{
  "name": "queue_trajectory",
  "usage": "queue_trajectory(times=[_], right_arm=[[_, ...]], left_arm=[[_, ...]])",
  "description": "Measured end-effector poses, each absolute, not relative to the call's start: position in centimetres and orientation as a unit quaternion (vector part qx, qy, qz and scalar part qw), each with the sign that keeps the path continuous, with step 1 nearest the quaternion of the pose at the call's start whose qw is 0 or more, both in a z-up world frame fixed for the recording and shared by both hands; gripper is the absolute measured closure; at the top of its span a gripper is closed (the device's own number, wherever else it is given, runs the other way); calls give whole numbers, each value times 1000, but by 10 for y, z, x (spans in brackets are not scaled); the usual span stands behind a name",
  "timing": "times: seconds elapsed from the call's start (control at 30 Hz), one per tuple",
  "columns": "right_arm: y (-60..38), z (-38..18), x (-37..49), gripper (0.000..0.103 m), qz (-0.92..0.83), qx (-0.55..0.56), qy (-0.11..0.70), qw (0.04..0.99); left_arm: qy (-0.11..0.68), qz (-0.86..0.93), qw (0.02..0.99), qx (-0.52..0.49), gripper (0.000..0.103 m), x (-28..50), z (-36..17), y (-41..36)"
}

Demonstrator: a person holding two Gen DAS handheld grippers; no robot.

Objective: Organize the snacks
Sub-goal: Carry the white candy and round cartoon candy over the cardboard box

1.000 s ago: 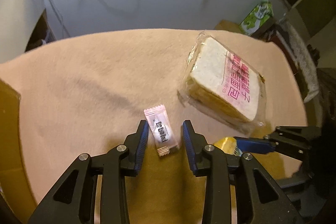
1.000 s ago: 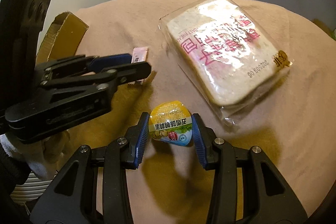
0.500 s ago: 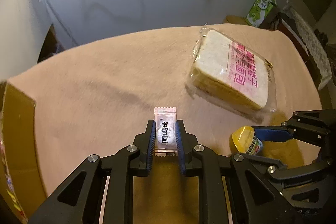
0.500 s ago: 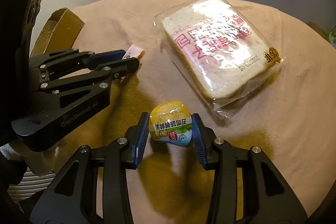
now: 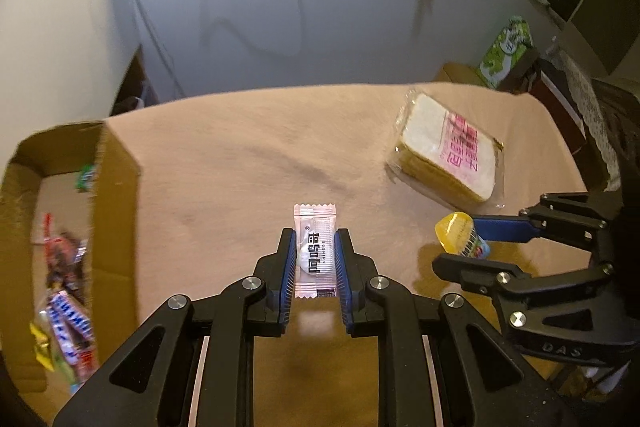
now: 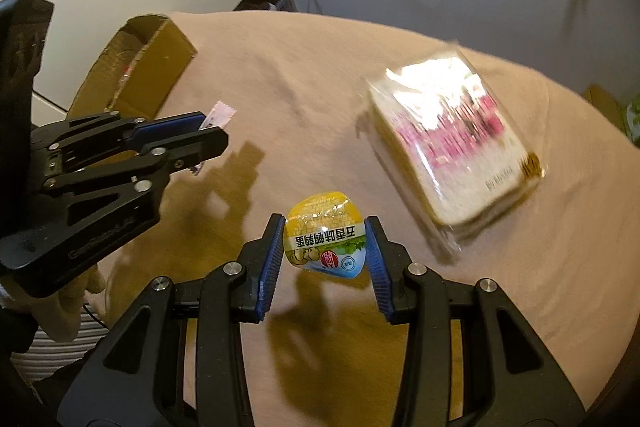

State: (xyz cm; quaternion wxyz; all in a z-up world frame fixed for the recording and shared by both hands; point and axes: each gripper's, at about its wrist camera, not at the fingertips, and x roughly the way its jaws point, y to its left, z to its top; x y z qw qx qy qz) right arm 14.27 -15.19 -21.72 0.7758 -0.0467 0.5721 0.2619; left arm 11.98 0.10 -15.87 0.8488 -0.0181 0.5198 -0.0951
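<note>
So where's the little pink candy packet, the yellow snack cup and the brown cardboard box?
Pink candy packet (image 5: 315, 251), left wrist view, printed middle.
Yellow snack cup (image 6: 325, 235), right wrist view, label.
Brown cardboard box (image 5: 116, 187), left wrist view, right wall.

Your table (image 5: 240, 155) wears a beige cloth, rounded along its far edge. On it, far right, lies the bagged bread (image 5: 448, 155), flat, pink print up. At the left edge sits an open cardboard box (image 5: 116, 195) with wrapped snacks inside, well apart from the bread.
</note>
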Motion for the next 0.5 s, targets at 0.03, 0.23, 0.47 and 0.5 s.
queue_trajectory(times=[0.03, 0.23, 0.47, 0.5], right_arm=[[-149, -215, 143, 61, 264, -49, 570, 776], [-114, -194, 145, 61, 290, -71, 551, 779], [-71, -172, 144, 61, 324, -92, 530, 779], [-65, -170, 144, 61, 328, -95, 528, 778]], left_arm=[[516, -92, 851, -20, 86, 117, -155, 6], [500, -68, 863, -39, 86, 102, -141, 34], [486, -35, 872, -57, 86, 84, -129, 69], [484, -31, 872, -59, 86, 81, -128, 75]])
